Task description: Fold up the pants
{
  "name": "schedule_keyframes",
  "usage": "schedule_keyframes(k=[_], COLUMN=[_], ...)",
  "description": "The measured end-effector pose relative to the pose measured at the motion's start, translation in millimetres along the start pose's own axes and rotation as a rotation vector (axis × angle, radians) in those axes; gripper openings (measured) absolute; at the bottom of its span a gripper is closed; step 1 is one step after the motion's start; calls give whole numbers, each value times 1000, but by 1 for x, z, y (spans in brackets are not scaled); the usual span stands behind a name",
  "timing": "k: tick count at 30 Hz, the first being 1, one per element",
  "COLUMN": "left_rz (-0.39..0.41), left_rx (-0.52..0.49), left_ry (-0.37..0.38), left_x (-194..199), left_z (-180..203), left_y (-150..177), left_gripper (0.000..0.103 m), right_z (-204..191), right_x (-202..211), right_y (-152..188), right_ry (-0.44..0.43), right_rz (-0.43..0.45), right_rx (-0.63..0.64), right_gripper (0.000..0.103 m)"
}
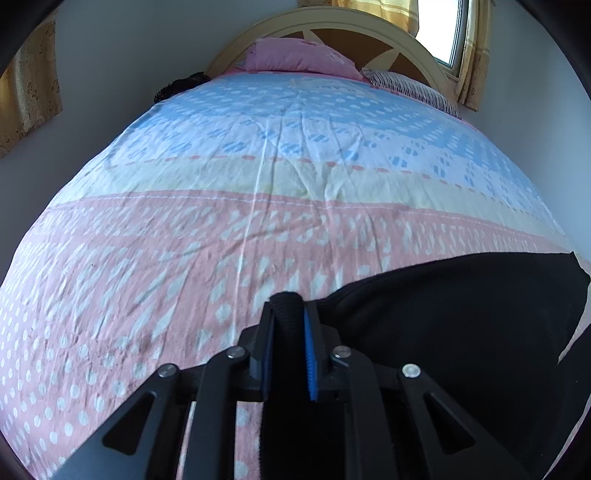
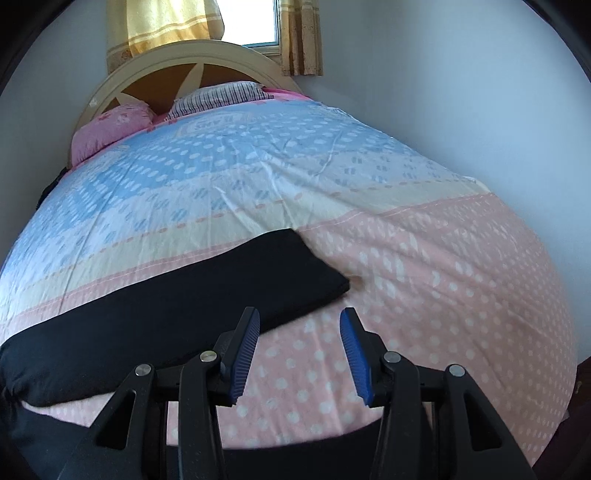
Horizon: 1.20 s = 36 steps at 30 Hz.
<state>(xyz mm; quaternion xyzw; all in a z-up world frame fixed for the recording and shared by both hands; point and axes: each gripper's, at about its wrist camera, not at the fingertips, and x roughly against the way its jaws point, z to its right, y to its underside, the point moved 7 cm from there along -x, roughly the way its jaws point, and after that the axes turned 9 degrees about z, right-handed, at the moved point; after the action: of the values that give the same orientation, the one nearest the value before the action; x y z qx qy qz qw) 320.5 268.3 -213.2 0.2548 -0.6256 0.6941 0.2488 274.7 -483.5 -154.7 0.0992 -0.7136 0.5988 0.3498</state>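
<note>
The black pants lie across the pink part of the dotted bedcover, near the foot of the bed; the left gripper is clamped on a rolled edge of the pants – the cloth fills the space between its blue pads; the right gripper has its fingers apart, holding nothing, just above the cover beside the pants' end; a pink pillow and a striped pillow rest at the headboard.

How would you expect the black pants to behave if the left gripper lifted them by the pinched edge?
The black pants probably sag limply, since they drape flat over the bedspread. The left gripper bunches a thick fold, so it likely holds without slipping.
</note>
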Motion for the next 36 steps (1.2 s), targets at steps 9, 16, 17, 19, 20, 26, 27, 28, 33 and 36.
schedule_keyframes(k=[9,16,17,19,20,26,27,28,33,36], left_rz=[-4,-3,-3,-1,1,4,4,5,0,-6], left_rx=[-63,-113,-123,-140,-148,-147,-143,-143,-156,-195], left_ry=[-38,-81,-90,-104,-112,-113,-110,-109,-120,-146], left_x=[-5,-9,-10,-11,-11,-12,-12,-13,-13,-12], left_z=[5,8,9,11,12,13,12,13,13,17], left_y=[-2,-1,-1,0,0,0,0,0,0,-1], left_gripper=[15,15,15,15,15,15,15,15,15,15], right_z=[6,-4,-6,-13,-17,-28,-28,-29,-37,-36], right_x=[-86,-141,-146,-156,-160,-164,-164,-163,-149,-129], right_y=[-23,-37,-39,-38,-37,-29,-28,-27,-27,-34], right_ry=[-89,-105,-123,-176,-195,-238,-245,-260,-250,-248], right_rz=[-151,-163,-162,-182,-193,-208,-214,-216,-191,-142], right_rx=[-80,-74,-83,-90,-84,-46,-53,-61,-28,-24], right_gripper=[67,67,67,67,67,40,25,18,10,9])
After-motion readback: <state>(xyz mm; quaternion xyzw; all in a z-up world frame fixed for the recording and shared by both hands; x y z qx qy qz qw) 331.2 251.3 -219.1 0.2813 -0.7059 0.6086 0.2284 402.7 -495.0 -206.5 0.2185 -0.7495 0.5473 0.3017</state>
